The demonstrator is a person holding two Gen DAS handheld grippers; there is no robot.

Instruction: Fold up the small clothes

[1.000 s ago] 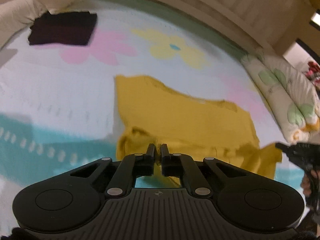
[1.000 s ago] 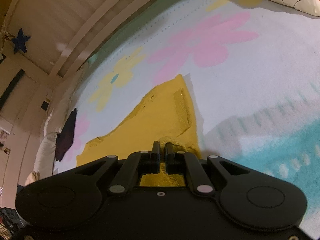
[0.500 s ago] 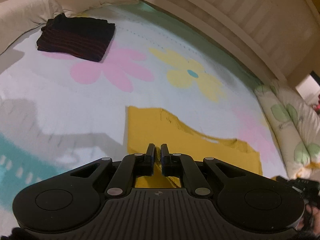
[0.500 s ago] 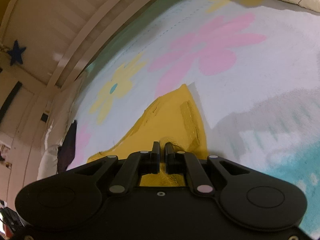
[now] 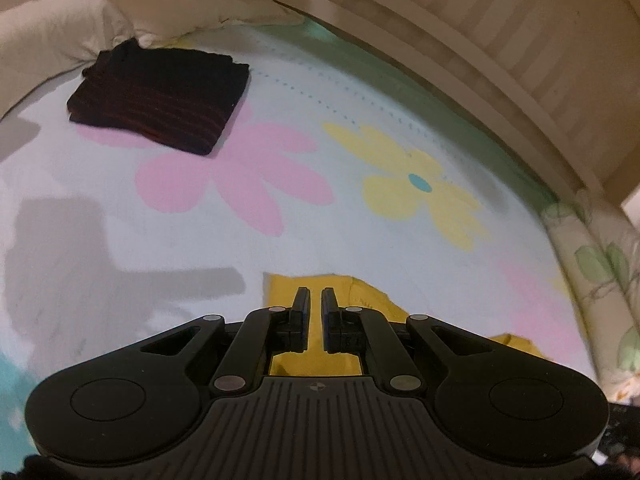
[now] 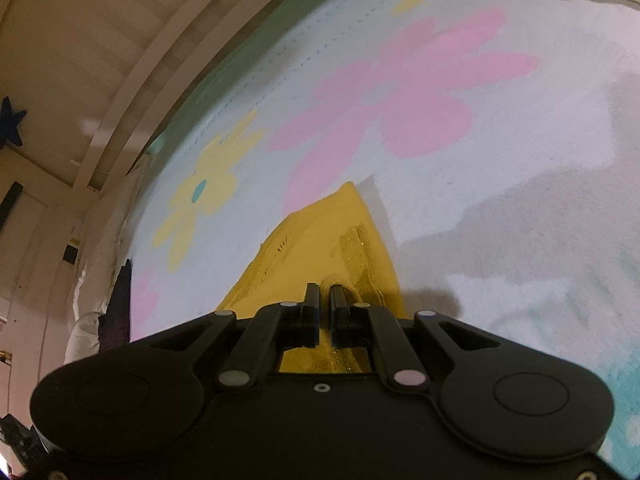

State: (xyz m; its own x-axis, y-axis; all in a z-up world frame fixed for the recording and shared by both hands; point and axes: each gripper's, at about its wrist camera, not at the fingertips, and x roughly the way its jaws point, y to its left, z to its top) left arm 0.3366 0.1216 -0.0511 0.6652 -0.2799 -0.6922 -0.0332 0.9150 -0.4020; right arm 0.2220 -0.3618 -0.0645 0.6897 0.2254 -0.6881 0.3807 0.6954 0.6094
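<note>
Nearest to us, our left gripper [image 5: 314, 294] hangs low over the near-left corner of a yellow garment [image 5: 362, 294]. Its fingers [image 5: 301, 312] stand a narrow slot apart, and yellow cloth shows through that slot; whether any fold is pinched there, we cannot tell. Our right gripper [image 6: 325, 292] sits over the other end of the same yellow garment [image 6: 320, 240], its fingers [image 6: 311, 312] likewise parted by a thin gap with cloth behind it, and again we cannot tell whether it has hold.

The garment lies flat on a pale bedspread [image 5: 120, 240] printed with large flowers, its far edge running across just beyond both sets of fingertips. From the right wrist view, a ribbed band [image 6: 356, 248] runs along the garment's right side.

Farther out, a pink flower [image 5: 240, 176] and a yellow flower [image 5: 416, 188] mark the spread. At far left a dark striped garment [image 5: 160, 100], folded into a neat square, rests well apart from the yellow one, beside a cream pillow [image 5: 60, 28]. A floral cushion [image 5: 600, 264] lines the right edge, and a wooden bed rail [image 5: 460, 52] curves behind it all.
</note>
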